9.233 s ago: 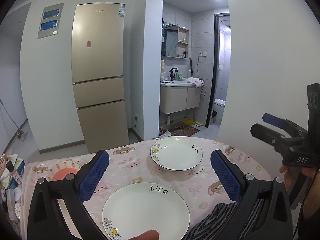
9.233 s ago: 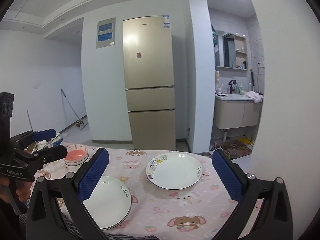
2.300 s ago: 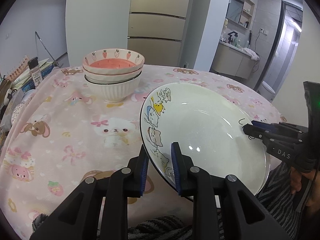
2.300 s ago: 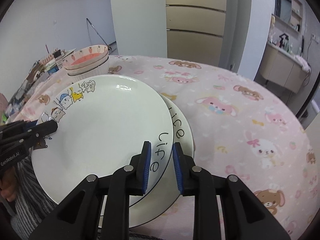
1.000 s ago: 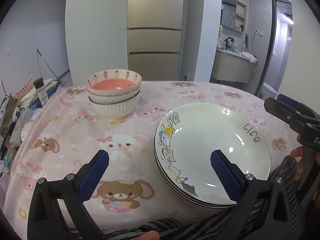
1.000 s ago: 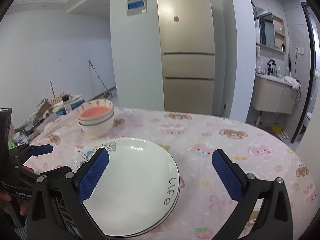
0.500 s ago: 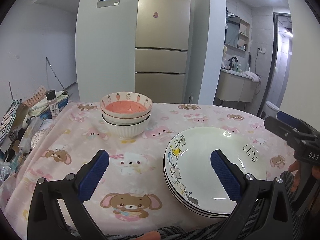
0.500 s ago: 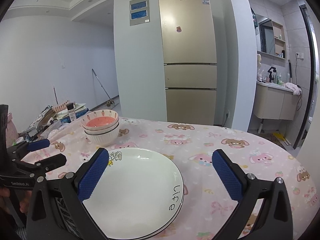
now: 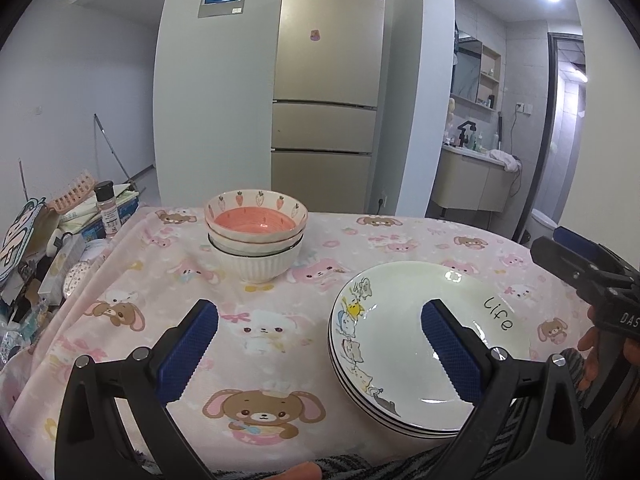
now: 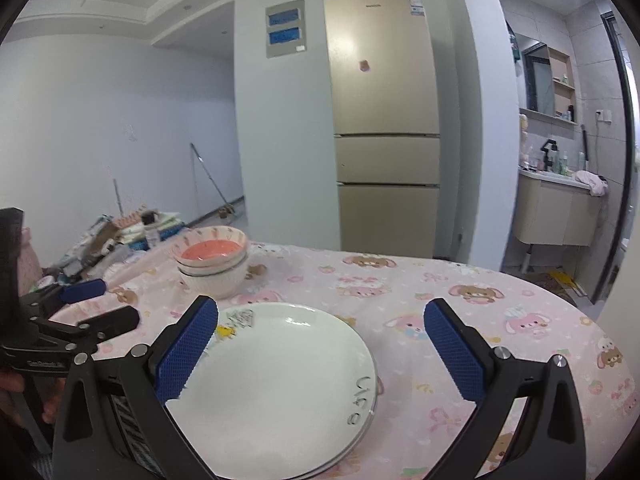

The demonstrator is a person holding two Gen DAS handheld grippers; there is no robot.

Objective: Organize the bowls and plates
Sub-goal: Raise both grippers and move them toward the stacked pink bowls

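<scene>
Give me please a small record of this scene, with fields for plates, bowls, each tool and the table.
plates: stacked, top one shows "Life" and cartoon animals on its rim
bowls: stacked, top one pink inside, standing on the cloth behind and left of the plates, apart from them
left tool: open, holding nothing, above the near table edge
right tool: open, holding nothing, above the plates
table: pink cartoon cloth
background: fridge

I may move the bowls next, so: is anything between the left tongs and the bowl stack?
Nothing visible. Only bare pink tablecloth lies between the open left tongs and the bowl stack; the plate stack sits off to the right.
</scene>
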